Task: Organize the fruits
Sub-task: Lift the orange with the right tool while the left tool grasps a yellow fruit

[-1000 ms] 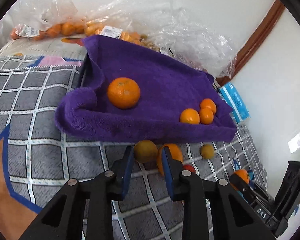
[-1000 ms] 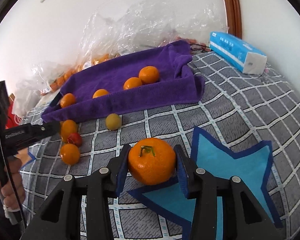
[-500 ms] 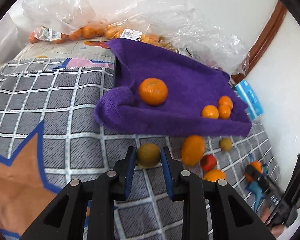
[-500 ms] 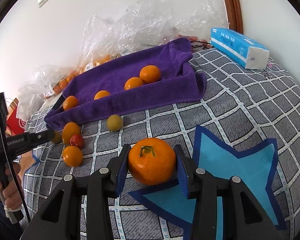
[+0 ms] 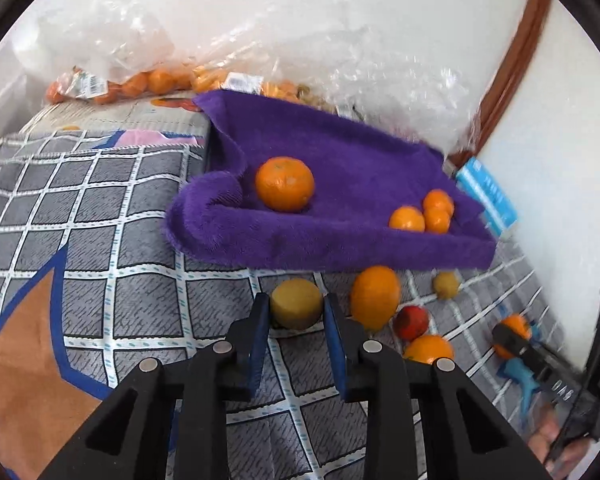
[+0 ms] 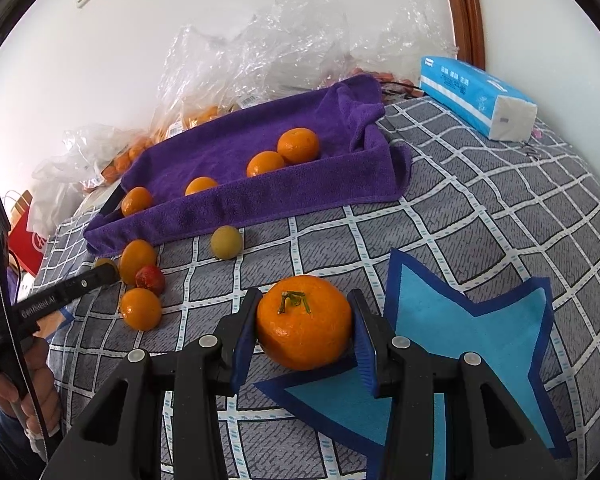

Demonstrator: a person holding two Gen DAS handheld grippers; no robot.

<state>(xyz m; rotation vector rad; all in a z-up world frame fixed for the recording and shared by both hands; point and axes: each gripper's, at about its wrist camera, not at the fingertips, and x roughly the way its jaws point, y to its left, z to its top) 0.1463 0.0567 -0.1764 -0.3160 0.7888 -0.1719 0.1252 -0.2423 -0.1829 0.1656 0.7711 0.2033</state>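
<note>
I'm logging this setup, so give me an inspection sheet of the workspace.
Surface: grey checked cover with star patches.
Job's things: four oranges on the purple towel; loose fruit in front of it.
Clutter: plastic bags, tissue pack.
Grippers: left gripper shut on a yellow-green fruit; right gripper shut on a stemmed orange.
Cables: thin cord at the right view's left edge.
Surroundings: white wall, wooden trim.

Grey checked bedspread; purple towel, loose fruits, tissue pack, plastic bags
</note>
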